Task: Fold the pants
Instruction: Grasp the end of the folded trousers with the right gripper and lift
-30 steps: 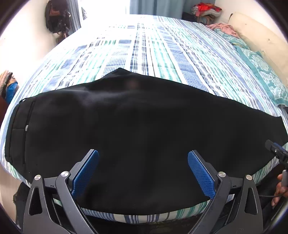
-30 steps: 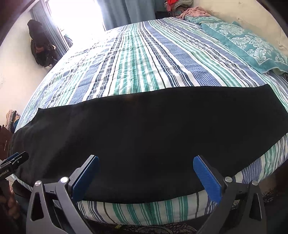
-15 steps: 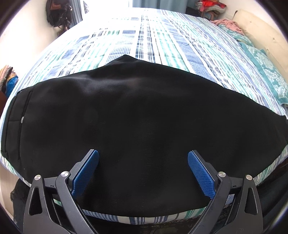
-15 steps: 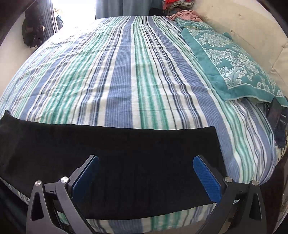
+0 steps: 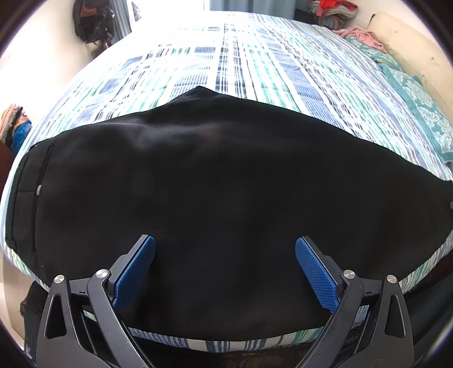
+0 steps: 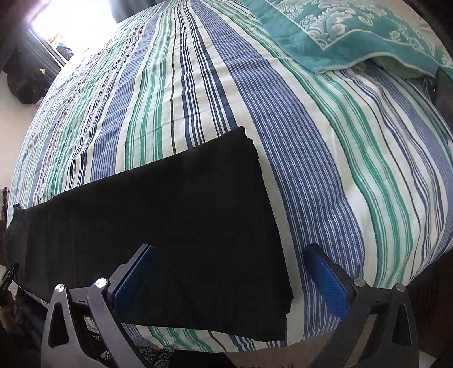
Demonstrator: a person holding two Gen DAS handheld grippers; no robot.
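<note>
The black pants (image 5: 215, 198) lie flat on the bed (image 5: 235, 65), stretched along its near edge, with one leg folded over the other. The waistband end with a small button is toward the left end of this edge, and the leg hems (image 6: 263, 203) end toward the right, well before the right corner of the bed. The crotch makes a point toward the middle of the bed.

The left gripper (image 5: 225, 271) hovers above the seat part of the pants; its fingers (image 5: 136, 271) stand wide apart and hold nothing. The right gripper (image 6: 229, 283) is above the hem end; its fingers (image 6: 325, 286) are also wide apart and hold nothing, with one finger over the black cloth and the other over the striped bedsheet (image 6: 325, 169) just beside the hem edge.

A teal patterned blanket (image 6: 354, 31) lies at the far right side of the bed. A dark bag (image 5: 90, 22) hangs on the wall beyond the far left corner.
</note>
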